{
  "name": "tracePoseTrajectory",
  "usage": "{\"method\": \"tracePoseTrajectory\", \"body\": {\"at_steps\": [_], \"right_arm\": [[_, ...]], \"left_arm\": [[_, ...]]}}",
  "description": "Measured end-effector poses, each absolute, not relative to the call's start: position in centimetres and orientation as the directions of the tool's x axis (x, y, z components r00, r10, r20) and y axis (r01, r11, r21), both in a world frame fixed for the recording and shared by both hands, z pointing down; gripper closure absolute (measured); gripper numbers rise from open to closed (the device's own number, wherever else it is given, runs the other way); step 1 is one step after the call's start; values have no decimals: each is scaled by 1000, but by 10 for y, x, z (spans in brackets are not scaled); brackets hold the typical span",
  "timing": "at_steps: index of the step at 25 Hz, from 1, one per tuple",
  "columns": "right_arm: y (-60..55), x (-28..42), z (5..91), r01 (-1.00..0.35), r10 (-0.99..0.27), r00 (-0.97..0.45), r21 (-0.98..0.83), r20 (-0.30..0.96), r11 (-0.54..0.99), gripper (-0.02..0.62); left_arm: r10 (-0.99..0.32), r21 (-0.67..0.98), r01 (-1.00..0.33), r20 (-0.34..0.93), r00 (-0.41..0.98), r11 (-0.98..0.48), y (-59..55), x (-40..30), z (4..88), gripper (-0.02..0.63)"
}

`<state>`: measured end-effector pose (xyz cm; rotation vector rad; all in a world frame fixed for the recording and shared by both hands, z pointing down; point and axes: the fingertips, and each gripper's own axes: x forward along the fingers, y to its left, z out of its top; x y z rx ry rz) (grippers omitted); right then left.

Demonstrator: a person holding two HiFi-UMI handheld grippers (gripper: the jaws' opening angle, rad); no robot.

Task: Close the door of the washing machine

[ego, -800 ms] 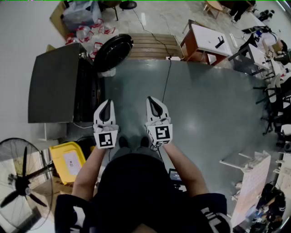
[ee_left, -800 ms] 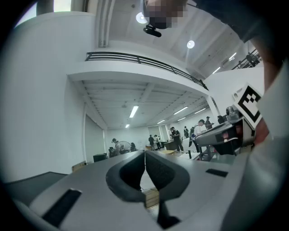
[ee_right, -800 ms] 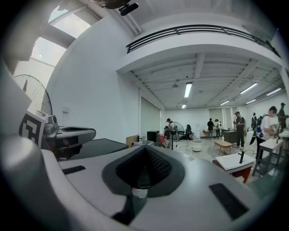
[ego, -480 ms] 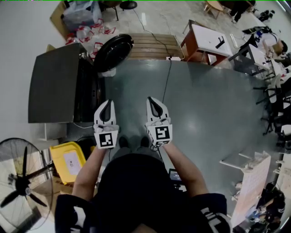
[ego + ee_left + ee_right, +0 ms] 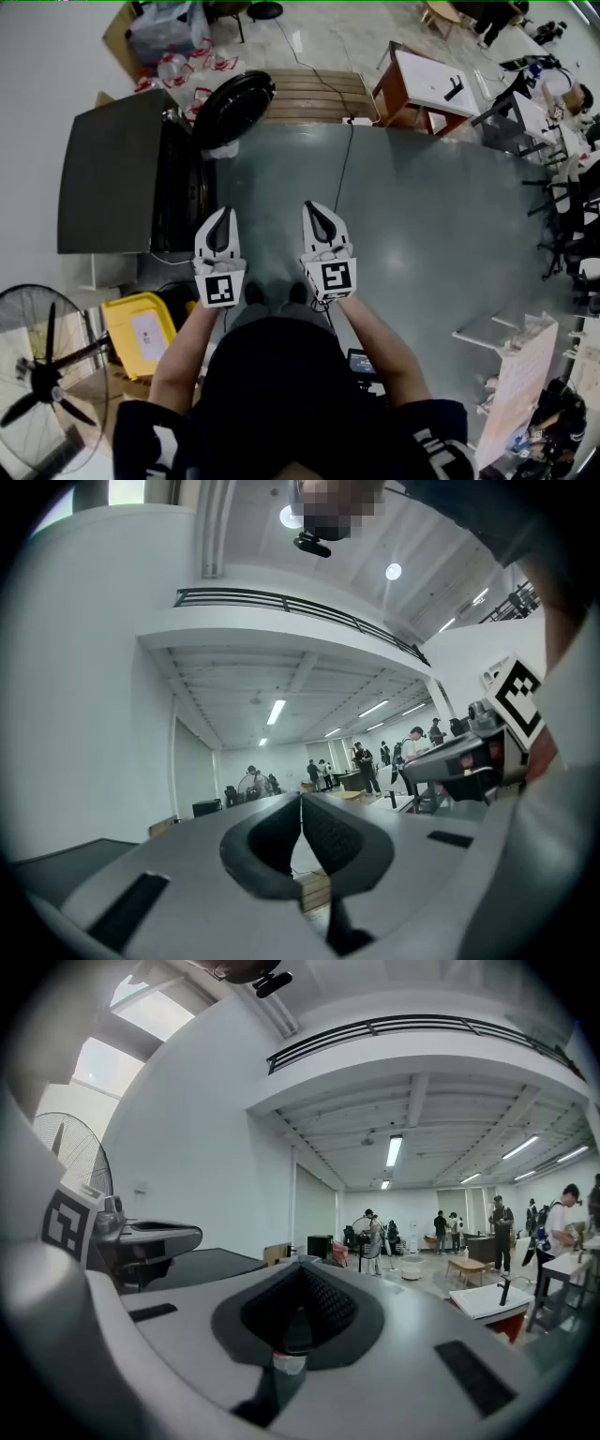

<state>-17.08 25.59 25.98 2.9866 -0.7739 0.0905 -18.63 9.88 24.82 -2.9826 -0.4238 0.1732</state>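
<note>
On L+R grippers: jaws closed, empty

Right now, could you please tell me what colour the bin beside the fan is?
Yellow; the bin shows best in the head view.

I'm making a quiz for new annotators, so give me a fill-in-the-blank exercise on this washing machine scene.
1. The round door of the washing machine stands ____.
2. The jaws of the left gripper and the right gripper are both ____, with nothing between them.
3. The bin beside the fan is ____ in colour.
4. The gripper nearer the washing machine is the ____ one.

Missing words: open; shut; yellow; left.
</note>
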Motion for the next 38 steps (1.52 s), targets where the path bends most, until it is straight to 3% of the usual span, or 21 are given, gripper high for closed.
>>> {"method": "tracePoseTrajectory", "body": {"at_steps": [6, 26, 38], "right_arm": [[269, -167, 266, -463, -456, 885, 79, 94, -883, 571], [339, -140, 279, -585, -574, 808, 67, 134, -808, 518], [340, -51, 287, -597, -584, 800, 89, 135, -797, 517]], "left_arm": [[283, -149, 268, -87, 955, -952, 105, -187, 249, 581], [190, -178, 176, -66, 979, -968, 152, -173, 255, 581], [181, -168, 165, -90, 979, -972, 157, -89, 257, 581]]}}
